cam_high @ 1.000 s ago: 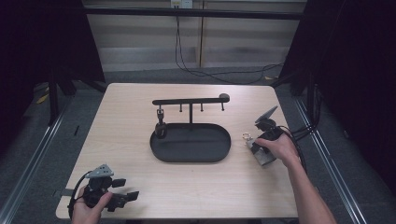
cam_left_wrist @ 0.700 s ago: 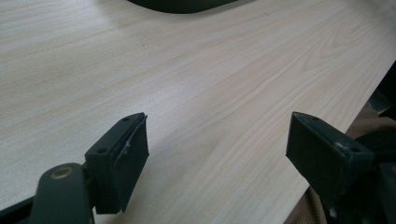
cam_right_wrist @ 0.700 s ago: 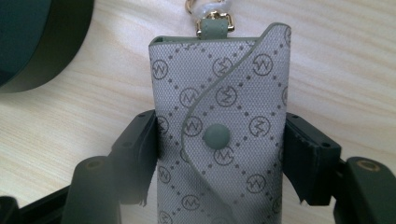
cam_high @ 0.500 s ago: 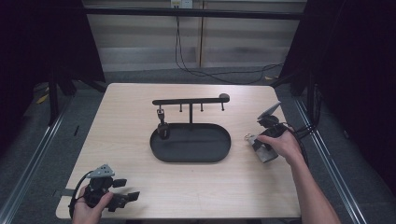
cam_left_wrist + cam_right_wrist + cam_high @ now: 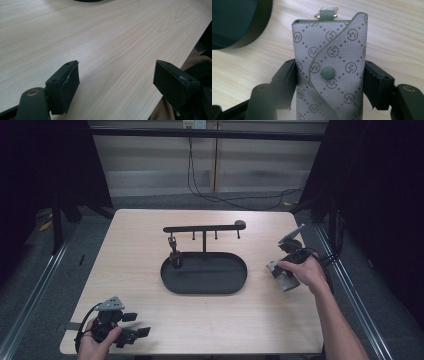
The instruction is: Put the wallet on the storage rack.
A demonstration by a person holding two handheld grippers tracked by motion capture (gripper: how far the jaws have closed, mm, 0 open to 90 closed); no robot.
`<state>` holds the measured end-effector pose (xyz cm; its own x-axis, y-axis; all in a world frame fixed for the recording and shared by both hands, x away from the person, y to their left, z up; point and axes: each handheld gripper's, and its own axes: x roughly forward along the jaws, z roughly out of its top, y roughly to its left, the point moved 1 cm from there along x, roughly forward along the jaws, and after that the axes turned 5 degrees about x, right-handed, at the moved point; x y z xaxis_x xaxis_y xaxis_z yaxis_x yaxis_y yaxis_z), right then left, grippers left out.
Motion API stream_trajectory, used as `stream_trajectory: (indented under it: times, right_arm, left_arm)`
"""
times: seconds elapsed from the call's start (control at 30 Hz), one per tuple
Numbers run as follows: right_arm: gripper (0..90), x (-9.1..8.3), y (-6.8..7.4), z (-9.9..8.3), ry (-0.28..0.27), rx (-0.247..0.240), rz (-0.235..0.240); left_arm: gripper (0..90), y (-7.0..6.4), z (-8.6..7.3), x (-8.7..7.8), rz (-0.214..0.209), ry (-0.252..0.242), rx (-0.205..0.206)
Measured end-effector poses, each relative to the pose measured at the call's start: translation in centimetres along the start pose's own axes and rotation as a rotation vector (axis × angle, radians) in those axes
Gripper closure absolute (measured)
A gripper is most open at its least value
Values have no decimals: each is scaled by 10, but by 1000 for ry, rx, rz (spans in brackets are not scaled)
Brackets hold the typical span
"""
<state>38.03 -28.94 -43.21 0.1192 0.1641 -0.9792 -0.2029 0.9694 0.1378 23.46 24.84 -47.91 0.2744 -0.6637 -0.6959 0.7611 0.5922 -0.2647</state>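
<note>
So the right hand-held gripper [image 5: 329, 82] has its two black jaws squeezed in on both sides of a grey patterned key pouch [image 5: 330, 62], the kind with a little snap button on the flap and a small metal clasp poking out the far end. The pouch sits right between the jaws and runs straight out ahead of them, lying on the light wood tabletop [image 5: 130, 250]. Off ahead and to the left of that gripper is the rim of a black oval tray [image 5: 239, 25]; from the high view the tray [image 5: 204, 273] has a hook rail standing behind it, with something small and dark hanging from one hook at its left end.

The left hand-held gripper [image 5: 116, 82] is over at the near corner of the tabletop, well apart from the tray and the pouch. Its jaws are spread wide with nothing between them, just bare wood grain in front.
</note>
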Motion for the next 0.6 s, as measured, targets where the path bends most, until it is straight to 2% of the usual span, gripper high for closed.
stream_trajectory:
  times: [0.17, 0.3, 0.47, 0.6]
  right_arm:
    - [337, -4, 5, 2, 5, -5, -9]
    - [337, -11, 11, 6, -13, -19, -14]
    - [337, -14, 12, 6, -15, -9, 3]
    - [337, -17, 11, 6, -25, 2, 12]
  left_arm:
    - [209, -1, 0, 1, -11, 12, 7]
    - [208, 0, 0, 1, -10, 9, 1]
    - [203, 2, 0, 1, 8, 11, -8]
    - [203, 2, 0, 1, 5, 11, -9]
